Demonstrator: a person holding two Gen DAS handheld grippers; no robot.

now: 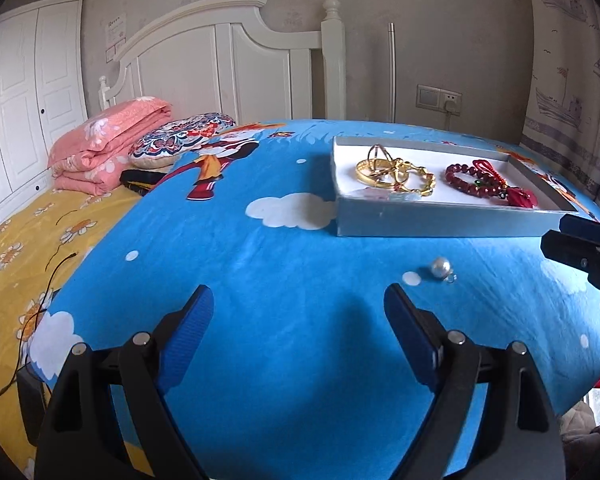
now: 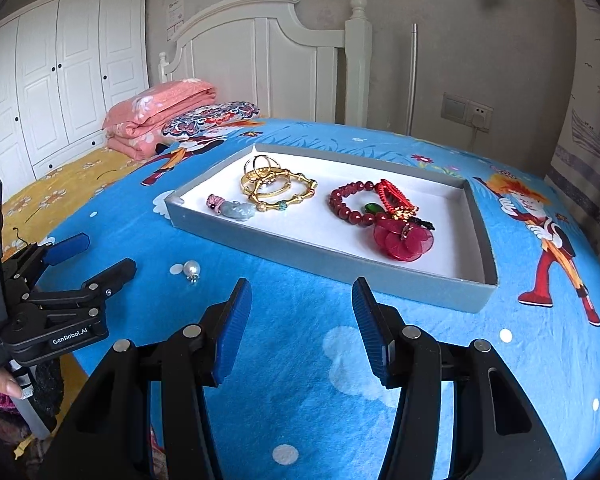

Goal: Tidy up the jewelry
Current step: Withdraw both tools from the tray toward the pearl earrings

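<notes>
A grey tray with a white lining (image 2: 284, 249) (image 1: 440, 224) lies on the blue cartoon bedspread. It holds gold bangles (image 2: 278, 186) (image 1: 396, 172), a red bead bracelet (image 2: 350, 204) (image 1: 466, 178), a red flower piece (image 2: 404, 240) and a jade charm (image 2: 236, 210). A loose pearl earring (image 2: 191, 269) (image 1: 440, 267) lies on the spread in front of the tray. My left gripper (image 1: 299, 304) (image 2: 100, 254) is open and empty, just left of the pearl. My right gripper (image 2: 302, 292) is open and empty, before the tray's near wall.
A folded pink quilt (image 1: 104, 144) and a patterned pillow (image 1: 180, 140) lie at the bed's head by the white headboard (image 1: 228, 68). A black cable (image 1: 40, 292) runs over the yellow sheet at left. A white wardrobe (image 2: 60, 72) stands behind.
</notes>
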